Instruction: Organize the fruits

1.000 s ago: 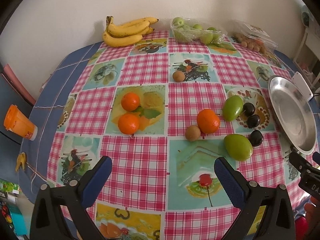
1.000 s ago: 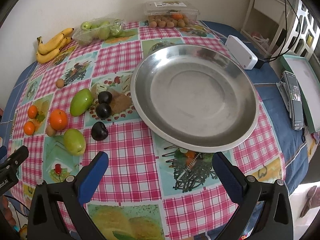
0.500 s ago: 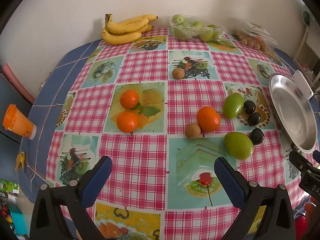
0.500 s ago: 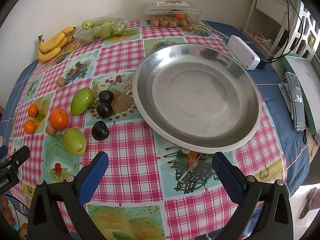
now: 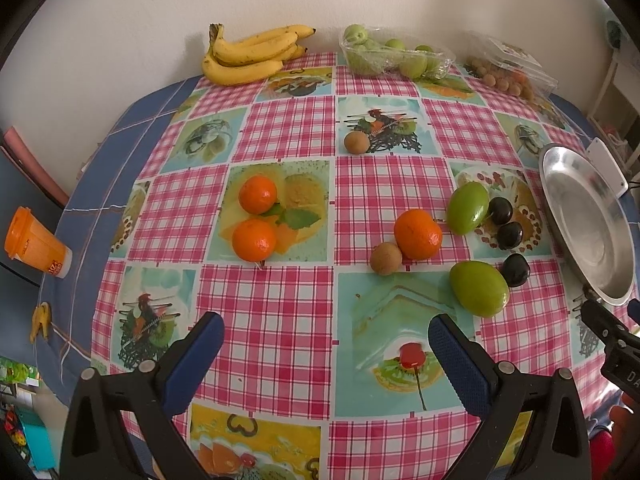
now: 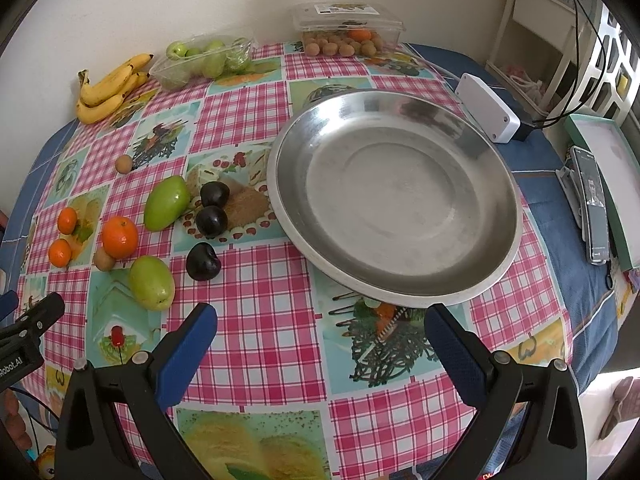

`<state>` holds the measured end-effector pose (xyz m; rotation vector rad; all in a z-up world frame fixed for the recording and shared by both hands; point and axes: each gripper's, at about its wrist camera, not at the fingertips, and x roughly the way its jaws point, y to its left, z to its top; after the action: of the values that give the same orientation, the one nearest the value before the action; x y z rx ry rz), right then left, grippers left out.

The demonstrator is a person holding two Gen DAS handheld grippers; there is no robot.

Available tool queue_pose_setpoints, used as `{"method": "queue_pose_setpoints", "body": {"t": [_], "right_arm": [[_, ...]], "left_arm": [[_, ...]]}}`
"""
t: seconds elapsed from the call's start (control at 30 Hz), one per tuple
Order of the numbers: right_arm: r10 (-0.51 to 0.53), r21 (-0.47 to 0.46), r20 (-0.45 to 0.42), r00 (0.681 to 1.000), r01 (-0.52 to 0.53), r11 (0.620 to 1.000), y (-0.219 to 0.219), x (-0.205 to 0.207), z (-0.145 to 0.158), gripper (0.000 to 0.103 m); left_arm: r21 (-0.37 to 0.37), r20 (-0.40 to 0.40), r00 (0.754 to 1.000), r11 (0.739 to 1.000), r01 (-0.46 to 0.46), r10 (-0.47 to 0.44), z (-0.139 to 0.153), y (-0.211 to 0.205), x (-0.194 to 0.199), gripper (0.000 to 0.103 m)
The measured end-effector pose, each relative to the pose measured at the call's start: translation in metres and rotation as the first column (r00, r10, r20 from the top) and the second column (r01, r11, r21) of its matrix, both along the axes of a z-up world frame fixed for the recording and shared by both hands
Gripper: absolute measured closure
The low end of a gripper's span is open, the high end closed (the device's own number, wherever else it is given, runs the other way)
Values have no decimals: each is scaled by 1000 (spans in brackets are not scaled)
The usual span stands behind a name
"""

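Your left gripper [image 5: 324,338] hangs over the near desk [image 5: 280,320], fingers [image 5: 196,356] spread, holding nothing. Your right gripper [image 6: 320,330] likewise, released, near the steel plate [image 6: 508,240].

Loose fruit on the checked cloth, left of the plate:
- three oranges [image 5: 418,234], glossy;
- two green mangoes [image 5: 479,289], smooth;
- three dark plums [image 5: 516,269];
- two brown longans [image 5: 385,258].

Far edge: banana bunch [image 5: 252,54], bagged green fruit [image 5: 392,56], clear labelled box [image 6: 346,26], its print unreadable. An orange cup [image 5: 34,242] stands far left.
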<state>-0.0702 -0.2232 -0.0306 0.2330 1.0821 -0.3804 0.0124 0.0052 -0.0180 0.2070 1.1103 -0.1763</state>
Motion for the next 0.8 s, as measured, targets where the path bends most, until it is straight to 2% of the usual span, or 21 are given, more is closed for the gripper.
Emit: {"method": "queue_pose_setpoints", "body": {"t": [0.8], "right_arm": [[1,-1,0,1000,-1,1000,0,-2,-1,0]], "left_arm": [[5,-13,1000,1000,-3,3,-4,1,1,0]]}}
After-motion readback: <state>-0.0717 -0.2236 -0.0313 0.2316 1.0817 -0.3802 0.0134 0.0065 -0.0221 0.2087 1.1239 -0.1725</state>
